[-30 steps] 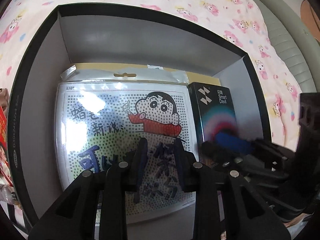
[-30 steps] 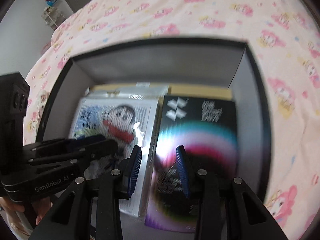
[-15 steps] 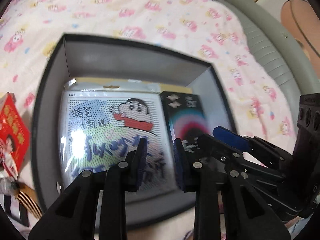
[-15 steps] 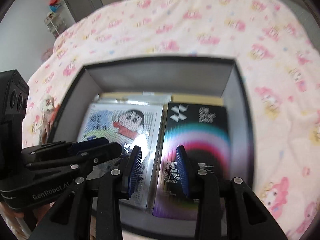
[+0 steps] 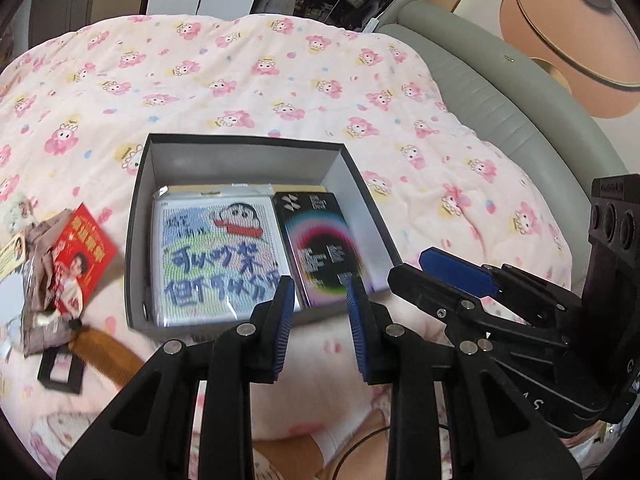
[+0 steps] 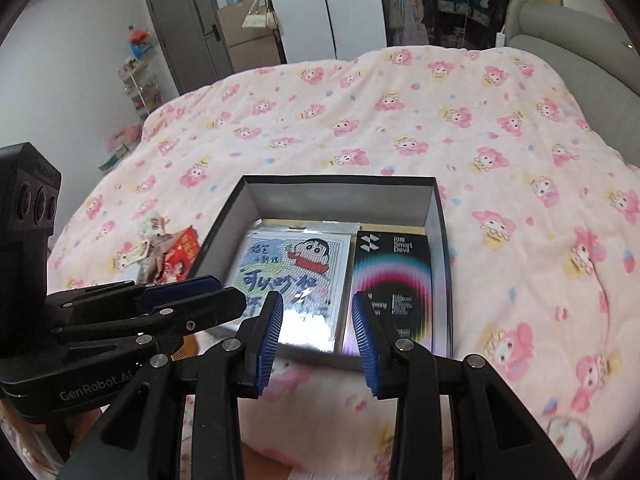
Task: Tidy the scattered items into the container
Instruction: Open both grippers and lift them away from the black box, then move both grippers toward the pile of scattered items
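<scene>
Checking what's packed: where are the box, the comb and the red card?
box (image 5: pixel 138 184), left wrist view, left wall
comb (image 5: pixel 108 354), left wrist view, its teeth
red card (image 5: pixel 86 246), left wrist view, its face

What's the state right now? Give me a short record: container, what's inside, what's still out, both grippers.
container: open black box on the pink bedspread
inside: cartoon bead-art pack on the left, black Smart Devil screen protector box beside it on the right
still out: red packet, brown comb and black square frame, all left of the box
left gripper: jaws apart, nothing between them
right gripper: jaws apart, nothing between them
</scene>
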